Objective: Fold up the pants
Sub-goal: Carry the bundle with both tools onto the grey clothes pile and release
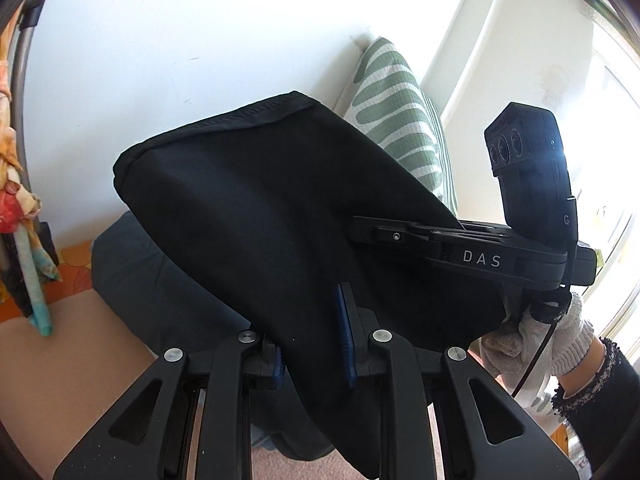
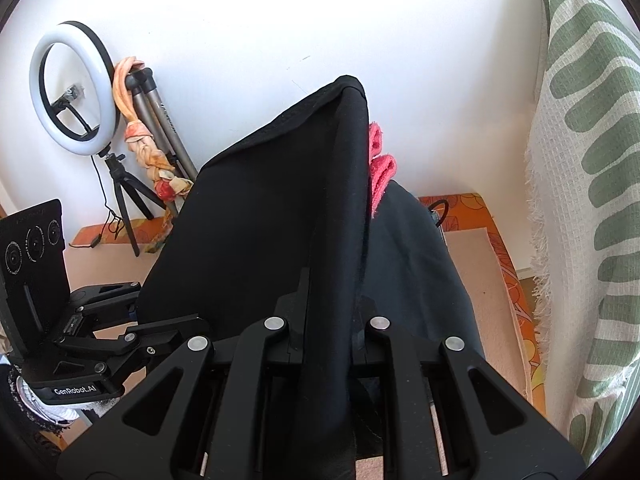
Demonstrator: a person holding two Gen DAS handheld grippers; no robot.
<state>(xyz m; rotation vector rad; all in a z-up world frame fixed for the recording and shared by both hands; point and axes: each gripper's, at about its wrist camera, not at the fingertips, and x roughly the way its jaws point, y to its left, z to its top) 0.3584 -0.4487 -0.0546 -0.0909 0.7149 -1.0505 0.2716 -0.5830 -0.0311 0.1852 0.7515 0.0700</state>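
The black pants (image 1: 256, 208) are folded over and held up in the air between both grippers, hem edge at the top. My left gripper (image 1: 312, 340) is shut on the pants' lower edge, its blue pads (image 1: 345, 328) pinching the cloth. My right gripper (image 1: 384, 236) comes in from the right in the left wrist view and is shut on the pants' right edge. In the right wrist view the pants (image 2: 260, 216) rise from my right gripper (image 2: 328, 320), which grips the folded edge. The left gripper (image 2: 152, 340) holds the cloth at the lower left.
A dark grey garment (image 1: 132, 272) lies on the surface below the pants; it also shows in the right wrist view (image 2: 416, 264). A pink cloth (image 2: 380, 164) lies behind. A green-patterned cushion (image 2: 592, 184) stands at the right. A ring light on a tripod (image 2: 76, 84) stands by the wall.
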